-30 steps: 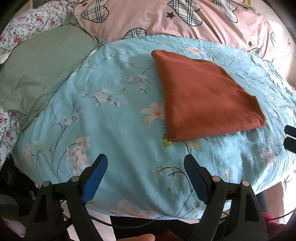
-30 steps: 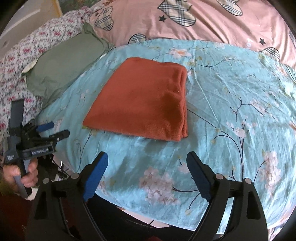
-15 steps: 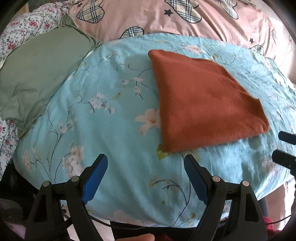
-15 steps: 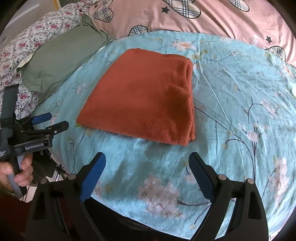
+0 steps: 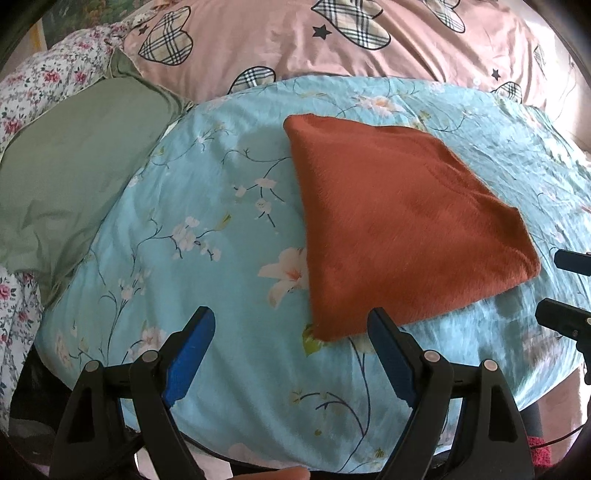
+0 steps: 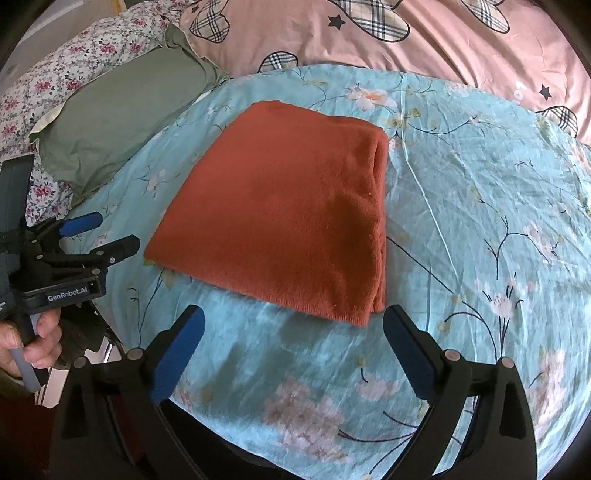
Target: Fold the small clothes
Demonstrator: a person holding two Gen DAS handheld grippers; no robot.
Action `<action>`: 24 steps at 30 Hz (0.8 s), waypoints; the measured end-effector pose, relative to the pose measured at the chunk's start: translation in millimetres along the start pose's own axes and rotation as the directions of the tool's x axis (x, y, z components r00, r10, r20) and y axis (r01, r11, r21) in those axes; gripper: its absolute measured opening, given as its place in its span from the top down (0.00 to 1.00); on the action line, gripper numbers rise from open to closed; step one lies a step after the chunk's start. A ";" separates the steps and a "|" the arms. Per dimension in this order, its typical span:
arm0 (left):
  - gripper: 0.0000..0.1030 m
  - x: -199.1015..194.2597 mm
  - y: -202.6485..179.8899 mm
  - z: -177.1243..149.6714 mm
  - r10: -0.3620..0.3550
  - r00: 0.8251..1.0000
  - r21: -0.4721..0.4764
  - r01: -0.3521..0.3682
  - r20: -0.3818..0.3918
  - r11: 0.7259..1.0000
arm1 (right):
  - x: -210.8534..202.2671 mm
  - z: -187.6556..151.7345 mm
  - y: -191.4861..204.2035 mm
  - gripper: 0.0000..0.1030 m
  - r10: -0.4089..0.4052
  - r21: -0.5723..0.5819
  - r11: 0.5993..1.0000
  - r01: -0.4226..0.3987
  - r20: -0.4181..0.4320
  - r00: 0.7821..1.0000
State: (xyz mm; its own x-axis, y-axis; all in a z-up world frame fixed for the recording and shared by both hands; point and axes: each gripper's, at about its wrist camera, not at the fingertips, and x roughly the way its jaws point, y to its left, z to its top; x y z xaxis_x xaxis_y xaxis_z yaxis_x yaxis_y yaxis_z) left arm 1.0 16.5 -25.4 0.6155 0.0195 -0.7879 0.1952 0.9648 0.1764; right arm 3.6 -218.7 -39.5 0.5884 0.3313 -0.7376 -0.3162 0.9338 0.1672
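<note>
A rust-orange folded cloth [image 5: 399, 229] [image 6: 284, 218] lies flat on the light blue floral bedspread [image 5: 207, 236] [image 6: 480, 206]. My left gripper [image 5: 291, 321] is open just short of the cloth's near left corner, with nothing between its blue pads. My right gripper [image 6: 291, 317] hovers before the cloth's near edge; its jaws are opening and hold nothing. In the right wrist view the left gripper [image 6: 107, 232] shows at the left, held by a hand [image 6: 33, 343]. The right gripper's fingertips [image 5: 565, 317] poke in at the right edge of the left wrist view.
A green pillow [image 5: 74, 170] [image 6: 122, 114] lies left of the cloth. A pink cover with plaid hearts [image 5: 332, 40] [image 6: 406, 33] spans the back. A floral-print sheet [image 6: 66, 62] is at far left. The bed's near edge drops off below the grippers.
Both grippers have come closer to the cloth, which now sits larger and lower in each view. The right gripper's jaws have spread a little wider.
</note>
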 end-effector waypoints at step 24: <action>0.17 8.8 4.2 18.0 -0.006 1.000 -0.039 0.006 0.018 0.999 | 8.9 32.4 -4.9 0.05 0.022 0.022 1.000 -0.022 0.029 0.999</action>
State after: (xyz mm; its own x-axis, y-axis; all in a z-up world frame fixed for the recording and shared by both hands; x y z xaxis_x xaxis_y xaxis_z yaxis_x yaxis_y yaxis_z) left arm 21.1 16.0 -21.0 0.6280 0.0093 -0.7781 0.1690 0.9744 0.1480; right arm 34.5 -216.0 -25.8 0.6026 0.3552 -0.7146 -0.3127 0.9290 0.1981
